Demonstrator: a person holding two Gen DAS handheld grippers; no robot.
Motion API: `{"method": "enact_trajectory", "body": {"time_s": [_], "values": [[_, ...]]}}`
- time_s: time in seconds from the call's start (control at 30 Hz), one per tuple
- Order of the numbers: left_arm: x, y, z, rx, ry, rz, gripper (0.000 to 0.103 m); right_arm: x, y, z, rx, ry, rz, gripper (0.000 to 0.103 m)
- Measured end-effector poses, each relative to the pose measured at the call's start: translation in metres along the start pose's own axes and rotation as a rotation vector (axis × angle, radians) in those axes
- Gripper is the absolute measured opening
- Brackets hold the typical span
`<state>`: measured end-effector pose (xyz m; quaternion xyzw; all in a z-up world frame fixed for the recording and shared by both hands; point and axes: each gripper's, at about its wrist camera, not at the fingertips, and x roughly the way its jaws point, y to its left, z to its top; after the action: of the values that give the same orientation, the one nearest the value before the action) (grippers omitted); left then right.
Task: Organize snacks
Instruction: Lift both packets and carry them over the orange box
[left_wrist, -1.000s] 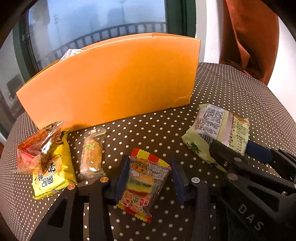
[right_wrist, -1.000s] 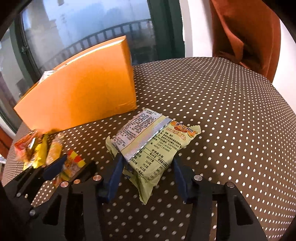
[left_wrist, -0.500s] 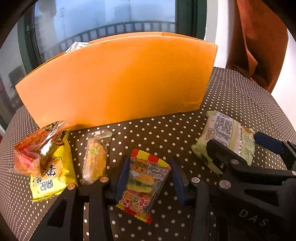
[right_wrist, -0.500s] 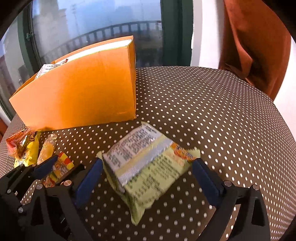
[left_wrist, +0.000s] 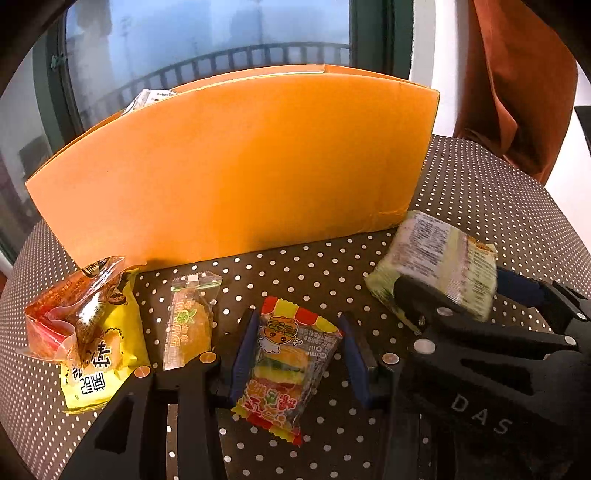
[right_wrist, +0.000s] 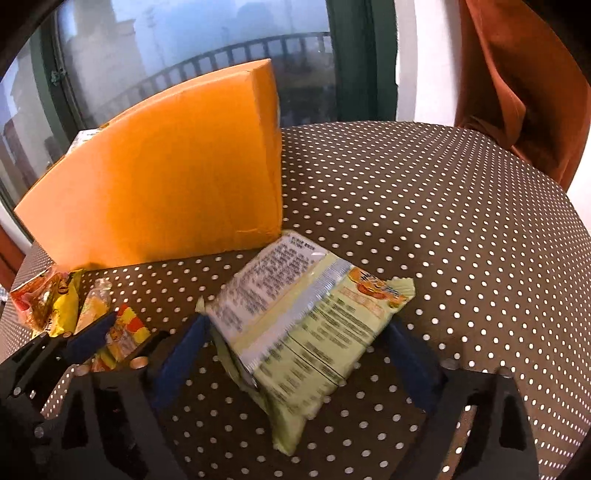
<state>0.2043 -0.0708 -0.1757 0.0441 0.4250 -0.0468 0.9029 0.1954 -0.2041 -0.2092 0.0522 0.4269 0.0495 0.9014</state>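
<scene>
You clamp the burger candy (left_wrist: 291, 363) in your left gripper (left_wrist: 295, 354) at the table's (right_wrist: 461, 221) near edge while your right gripper (right_wrist: 295, 363), jaws just closing, straddles the green pack (right_wrist: 306, 321) unpinched; squeeze it, then lift both into the orange box (left_wrist: 236, 166).

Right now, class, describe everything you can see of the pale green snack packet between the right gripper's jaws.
The pale green snack packet is a flat, crinkly plastic pillow pack, back side up: a silver seam strip, a white panel of small print, and an orange picture near one corner. It lies tilted on the dotted tablecloth, one corner close to the orange box. The right gripper straddles it; its jaws have just been closing, and whether the pads touch it is unclear.
</scene>
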Motion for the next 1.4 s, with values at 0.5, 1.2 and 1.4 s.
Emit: {"method": "enact_trajectory", "body": {"time_s": [0.5,1.2,1.4], "values": [[-0.025,-0.009,-0.014,0.029,-0.031,-0.024,0.045,-0.032,0.011,-0.021,0.022,-0.043,0.004,0.075],[-0.098,0.002,-0.015,0.028,-0.167,-0.03,0.045,-0.105,0.032,-0.012,-0.015,-0.184,0.026,0.07],[-0.112,0.004,-0.004,0.023,-0.203,-0.015,0.045,-0.117,0.04,-0.002,-0.036,-0.219,0.039,0.07]]}}
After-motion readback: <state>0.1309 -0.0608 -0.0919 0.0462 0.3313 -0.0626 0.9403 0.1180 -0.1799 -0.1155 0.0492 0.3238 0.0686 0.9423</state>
